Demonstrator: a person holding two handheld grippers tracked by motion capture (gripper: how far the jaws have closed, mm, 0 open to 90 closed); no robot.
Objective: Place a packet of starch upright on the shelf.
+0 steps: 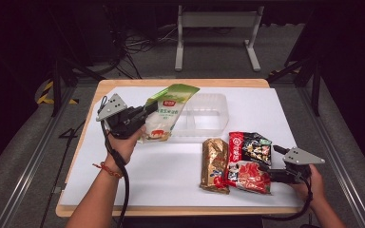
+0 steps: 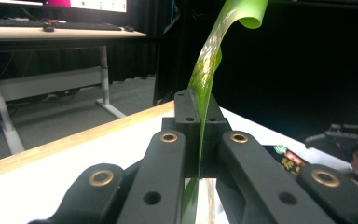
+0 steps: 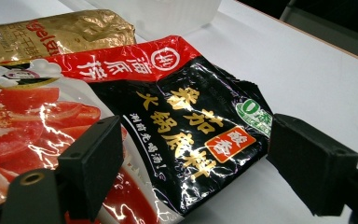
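Light falls from overhead onto the white bench (image 1: 171, 171), which glows bright while the room around it sinks into near black. Shadows under the packets are short and soft. Glare streaks the red-and-black soup base packet (image 3: 177, 121) and the gold packet (image 3: 60, 32) in the right gripper view. In the left gripper view the green pouch (image 2: 205, 79) shines translucent, and the near black tongs (image 2: 198, 140) look soft, slightly blurred. The high view is grainy.

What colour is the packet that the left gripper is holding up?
The packet is green at the top, white lower down, with a red label; the high view shows it best, clamped in the left gripper.
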